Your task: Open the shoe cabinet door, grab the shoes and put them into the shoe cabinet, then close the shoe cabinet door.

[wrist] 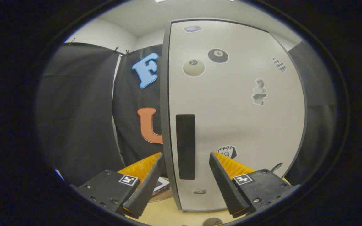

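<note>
1. Straight ahead of the gripper (pixel 185 157) stands the pale grey, sticker-dotted shoe cabinet door (pixel 237 119), its tall black recessed handle (pixel 185 147) near the left edge — between the spread fingers.
2. Jaws wide apart, holding nothing.
3. Best approach — hook that edge, swing gently; shut or ajar, I cannot tell.

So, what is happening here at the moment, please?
A person is holding a gripper up to a pale cabinet door that has stickers on it. The fingers are open, and the door's dark handle sits between them, just ahead of the tips, at the door's left edge. Nothing is gripped yet. Whether the door is fully shut I cannot tell. The cabinet stands on a light wooden surface.
</note>
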